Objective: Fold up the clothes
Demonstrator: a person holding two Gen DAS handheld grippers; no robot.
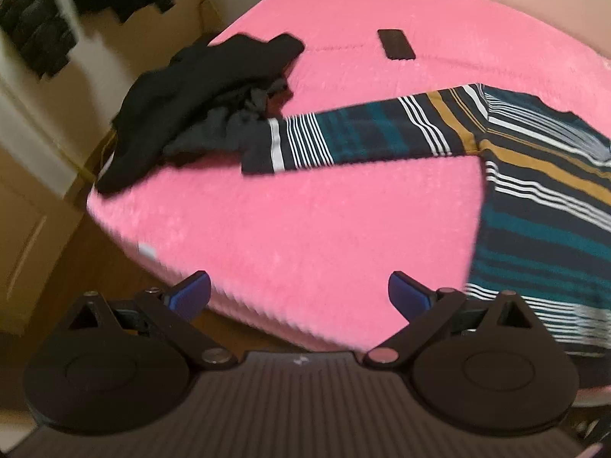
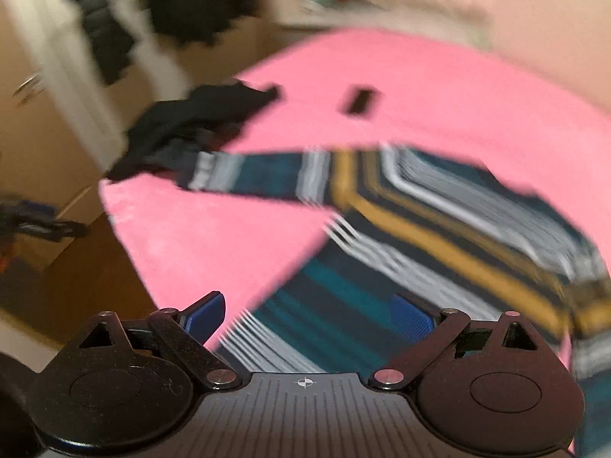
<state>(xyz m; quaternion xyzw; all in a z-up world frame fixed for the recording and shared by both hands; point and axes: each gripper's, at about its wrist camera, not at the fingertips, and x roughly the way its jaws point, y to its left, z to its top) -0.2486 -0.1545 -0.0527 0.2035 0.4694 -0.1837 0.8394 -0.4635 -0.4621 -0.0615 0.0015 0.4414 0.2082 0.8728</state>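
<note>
A striped sweater point(image 1: 542, 198) in navy, teal, white and mustard lies flat on the pink bed point(image 1: 290, 221), one sleeve point(image 1: 362, 133) stretched out to the left. It also shows in the right wrist view point(image 2: 401, 236), blurred. My left gripper point(image 1: 299, 297) is open and empty above the bed's near edge, left of the sweater's body. My right gripper point(image 2: 307, 316) is open and empty just above the sweater's lower hem. The left gripper point(image 2: 34, 221) shows at the left edge of the right wrist view.
A pile of dark clothes point(image 1: 198, 107) lies at the bed's left edge, touching the sleeve cuff. A black phone point(image 1: 396, 44) lies on the far part of the bed. Dark garments point(image 1: 34, 19) hang on the wall at the left. Wooden floor point(image 1: 88, 263) lies beside the bed.
</note>
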